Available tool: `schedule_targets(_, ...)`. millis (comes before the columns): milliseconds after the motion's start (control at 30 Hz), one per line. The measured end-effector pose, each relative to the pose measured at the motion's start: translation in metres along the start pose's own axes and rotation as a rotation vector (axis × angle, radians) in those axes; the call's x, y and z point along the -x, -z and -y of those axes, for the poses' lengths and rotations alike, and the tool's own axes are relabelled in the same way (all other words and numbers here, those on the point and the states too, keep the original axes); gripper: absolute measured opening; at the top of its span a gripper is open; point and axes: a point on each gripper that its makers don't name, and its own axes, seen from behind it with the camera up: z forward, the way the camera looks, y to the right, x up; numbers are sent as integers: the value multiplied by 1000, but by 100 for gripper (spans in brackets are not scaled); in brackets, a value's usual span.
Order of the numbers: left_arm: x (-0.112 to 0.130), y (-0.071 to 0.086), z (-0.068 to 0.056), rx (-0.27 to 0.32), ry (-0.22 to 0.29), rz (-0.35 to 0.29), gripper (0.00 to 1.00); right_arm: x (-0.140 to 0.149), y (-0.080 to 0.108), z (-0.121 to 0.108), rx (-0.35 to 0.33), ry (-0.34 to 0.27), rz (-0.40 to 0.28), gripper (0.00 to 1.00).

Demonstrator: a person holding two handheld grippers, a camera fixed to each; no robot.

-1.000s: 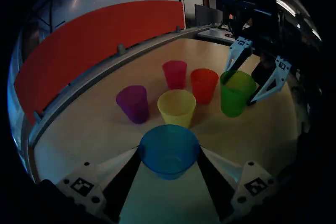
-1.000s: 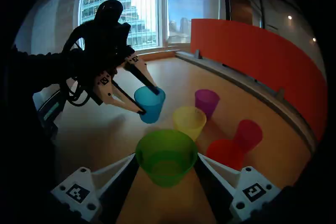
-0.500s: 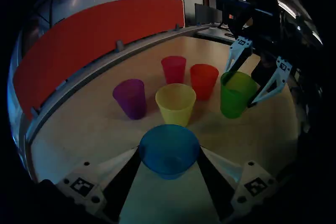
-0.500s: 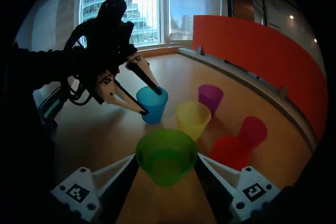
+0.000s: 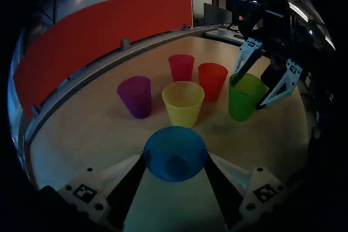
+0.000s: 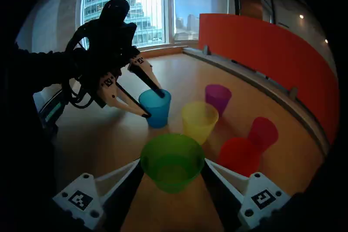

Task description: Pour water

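the left claw pinches the blue cup at lower centre; its mouth has tipped forward toward the yellow cup, so pouring is probably starting, though no water is discernible. the right claw pinches the green cup.

In the left gripper view the blue cup shows from above its rim, so its base and where the fingers meet its wall are hidden. The green cup sits likewise in the right gripper view, and whether either holds water cannot be told. There, the hand on the left gripper is a black silhouette against the window. The orange cup overlaps the red cup's foot.
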Motion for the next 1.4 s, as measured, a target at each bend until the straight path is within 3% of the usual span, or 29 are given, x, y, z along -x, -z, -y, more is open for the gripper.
schedule_targets(367, 7, -2, 2, -1, -10, 27, 89, 7, -4, 1, 1, 2, 9, 91)
schedule_targets(500, 9, -3, 2, -4, -11, 35, 96, 8, -5, 0, 3, 2, 10, 91)
schedule_targets(767, 17, -2, 6, -28, -35, 61, 96, 11, -7, 0, 5, 1, 10, 91)
schedule_targets(1400, 31, 12, 4, -48, -20, 69, 96, 24, -10, -1, 20, -13, 16, 91)
